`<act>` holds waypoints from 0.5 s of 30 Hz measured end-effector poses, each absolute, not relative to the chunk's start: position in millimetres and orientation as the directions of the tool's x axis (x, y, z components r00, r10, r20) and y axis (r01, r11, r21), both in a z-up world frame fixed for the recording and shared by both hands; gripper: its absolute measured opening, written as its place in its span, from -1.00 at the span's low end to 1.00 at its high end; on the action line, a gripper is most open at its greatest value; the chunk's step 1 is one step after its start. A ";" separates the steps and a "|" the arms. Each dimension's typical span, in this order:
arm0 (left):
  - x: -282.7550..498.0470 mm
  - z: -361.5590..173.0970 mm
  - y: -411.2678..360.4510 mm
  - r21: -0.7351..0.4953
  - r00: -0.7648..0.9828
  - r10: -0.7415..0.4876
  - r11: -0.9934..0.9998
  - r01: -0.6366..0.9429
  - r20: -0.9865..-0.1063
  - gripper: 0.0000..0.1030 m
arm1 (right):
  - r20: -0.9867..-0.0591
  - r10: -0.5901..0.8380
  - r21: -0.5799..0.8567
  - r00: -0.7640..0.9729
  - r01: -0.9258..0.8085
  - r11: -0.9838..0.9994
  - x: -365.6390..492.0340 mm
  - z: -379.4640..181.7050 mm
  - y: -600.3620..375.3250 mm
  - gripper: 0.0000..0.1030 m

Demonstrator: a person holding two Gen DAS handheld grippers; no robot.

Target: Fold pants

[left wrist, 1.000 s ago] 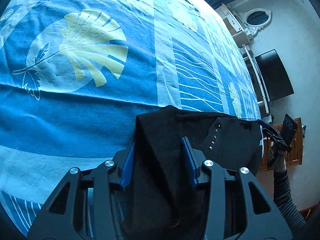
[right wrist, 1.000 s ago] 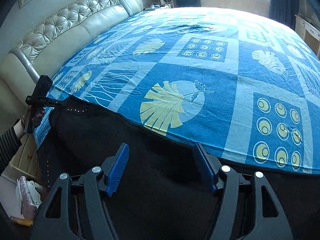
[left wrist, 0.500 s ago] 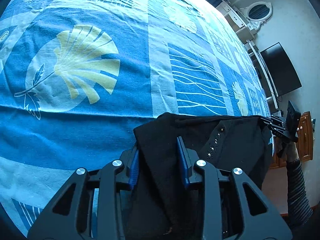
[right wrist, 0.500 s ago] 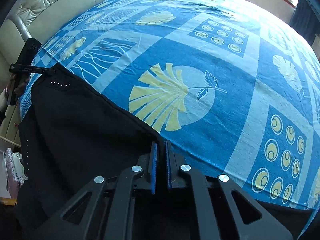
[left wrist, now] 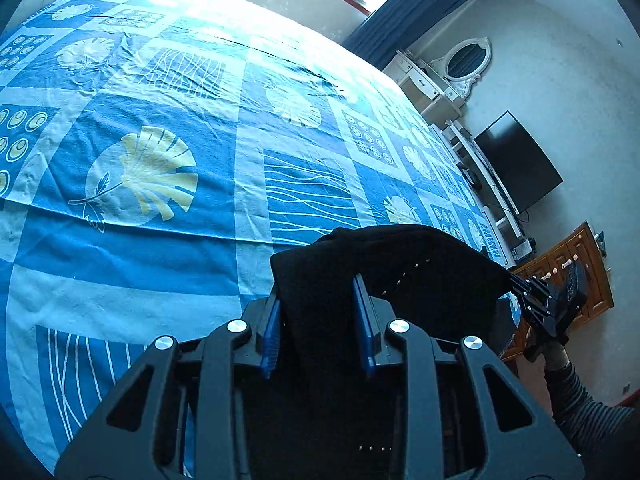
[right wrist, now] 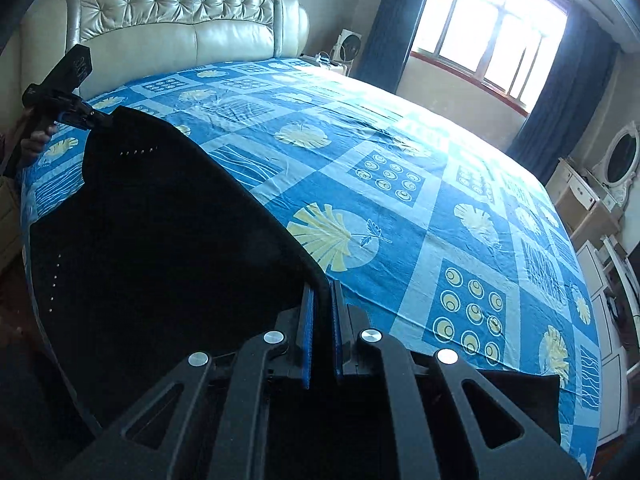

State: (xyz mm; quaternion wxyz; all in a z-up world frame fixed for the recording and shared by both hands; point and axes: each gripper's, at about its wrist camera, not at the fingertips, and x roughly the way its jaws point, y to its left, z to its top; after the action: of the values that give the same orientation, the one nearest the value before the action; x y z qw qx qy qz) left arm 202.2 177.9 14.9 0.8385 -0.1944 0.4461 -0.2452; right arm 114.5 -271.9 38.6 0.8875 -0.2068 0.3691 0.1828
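Both tongs now raised higher above bed (right wrist: 400, 208) | left tongs (left wrist: 318, 314) clenched on black pants (right wrist: 160, 248) | right tongs (right wrist: 321, 322) clenched on pants edge

light: daylight from window (right wrist: 492, 36), blown out; glare on bedsheet (left wrist: 224, 20); edges: fisheye curvature, dark vignette; focus: sharp

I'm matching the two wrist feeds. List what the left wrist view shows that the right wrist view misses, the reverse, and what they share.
Left wrist only: a wall-mounted TV and a wooden cabinet. Right wrist only: the tufted headboard and the window. Both: the blue patterned bedspread, the black pants, the oval mirror, and both claws, left claw and right claw, shut on the pants.
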 end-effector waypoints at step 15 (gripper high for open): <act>79.8 -44.4 199.5 -0.662 0.494 -0.589 0.749 0.035 -0.640 -0.61 | -0.754 0.108 -0.268 0.648 -0.454 0.850 12.9 -28.6 -262.3 -0.85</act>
State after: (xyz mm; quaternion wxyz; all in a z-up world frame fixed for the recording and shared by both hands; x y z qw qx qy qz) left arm 79.8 199.5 -44.4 0.8115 -0.2976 0.4648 -0.1922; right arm 12.9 -262.3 -28.6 0.8801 -0.2228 0.3877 0.1597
